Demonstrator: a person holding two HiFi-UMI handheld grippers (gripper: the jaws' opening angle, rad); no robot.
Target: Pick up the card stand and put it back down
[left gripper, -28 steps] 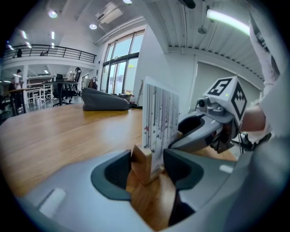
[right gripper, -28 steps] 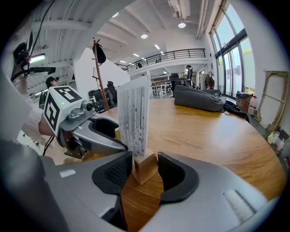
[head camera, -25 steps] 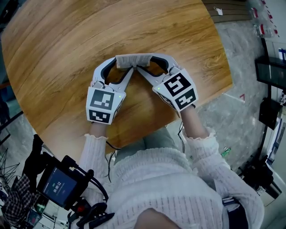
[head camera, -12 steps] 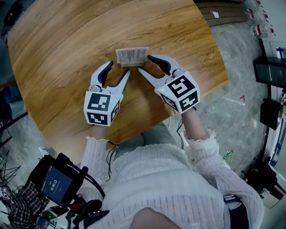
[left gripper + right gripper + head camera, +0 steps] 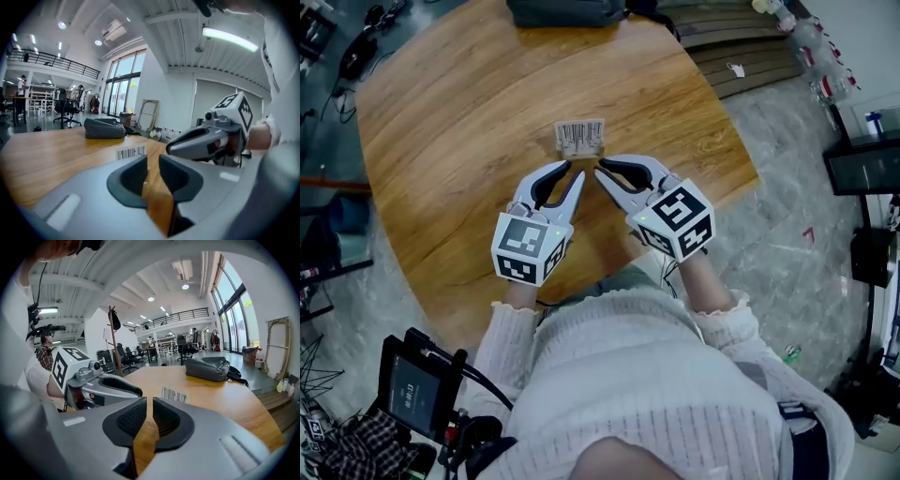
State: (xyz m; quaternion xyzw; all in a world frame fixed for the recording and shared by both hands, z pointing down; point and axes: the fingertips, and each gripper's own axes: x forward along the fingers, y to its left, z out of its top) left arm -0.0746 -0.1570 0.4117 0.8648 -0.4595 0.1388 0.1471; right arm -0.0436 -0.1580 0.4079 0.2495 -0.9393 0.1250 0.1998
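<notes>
The card stand, a small white card with a barcode, stands by itself on the round wooden table. Both grippers hover just short of it on my side, tips pointing at it and almost meeting. My left gripper is closing, with a narrow gap and nothing between its pads. My right gripper is closing too, its gap narrower still and empty. In the left gripper view the card stand shows beyond the left gripper. In the right gripper view the card stand stands ahead of the right gripper.
A dark grey bag lies at the table's far edge, also seen as the bag behind the stand. The table's near edge runs under my wrists. A device with a screen sits low at my left.
A second ago both grippers stood at the ends of the card stand. They have drawn back towards me, leaving it on the table, and both pairs of jaws have narrowed.
</notes>
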